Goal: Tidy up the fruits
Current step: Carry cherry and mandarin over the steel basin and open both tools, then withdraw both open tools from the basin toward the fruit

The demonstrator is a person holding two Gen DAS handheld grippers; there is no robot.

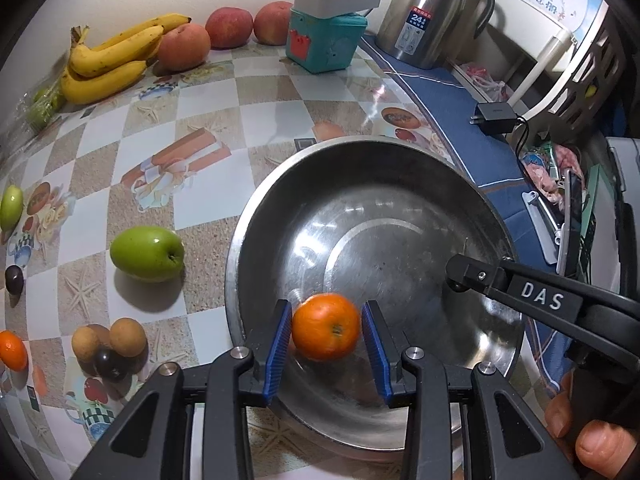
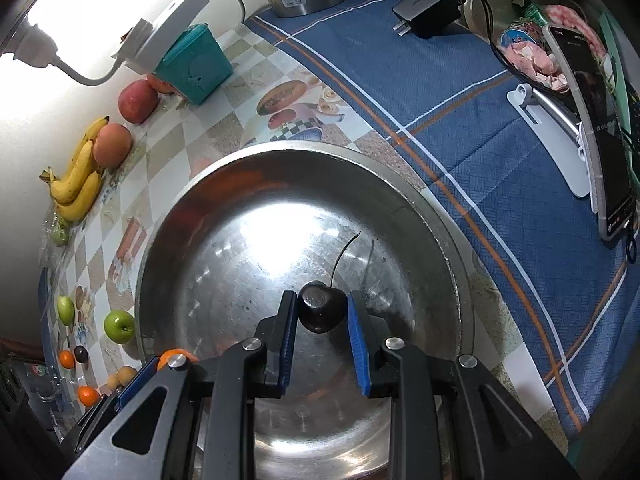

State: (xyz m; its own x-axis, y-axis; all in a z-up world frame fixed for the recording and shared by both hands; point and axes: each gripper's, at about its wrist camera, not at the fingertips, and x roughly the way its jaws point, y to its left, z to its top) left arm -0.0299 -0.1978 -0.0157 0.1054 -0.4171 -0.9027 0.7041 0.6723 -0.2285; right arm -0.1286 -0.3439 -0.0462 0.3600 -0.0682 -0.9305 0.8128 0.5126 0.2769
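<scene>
Together over one steel bowl point(image 1: 240, 248), the left gripper point(image 1: 326, 330) flanked one orange point(image 1: 326, 327) with its jaws slightly apart, while the right gripper point(image 2: 322, 312) clamped one dark cherry point(image 2: 321, 307).

bowl point(image 2: 420, 208): brushed metal, scratched, shiny
kettle point(image 1: 428, 16): polished steel
cloth point(image 2: 460, 128): blue woven fabric, matt
counter point(image 1: 168, 152): glossy printed covering
cherry point(image 2: 322, 306): dark, glossy skin
orange point(image 1: 326, 326): dimpled peel
pads point(image 1: 278, 344): ribbed blue rubber
</scene>
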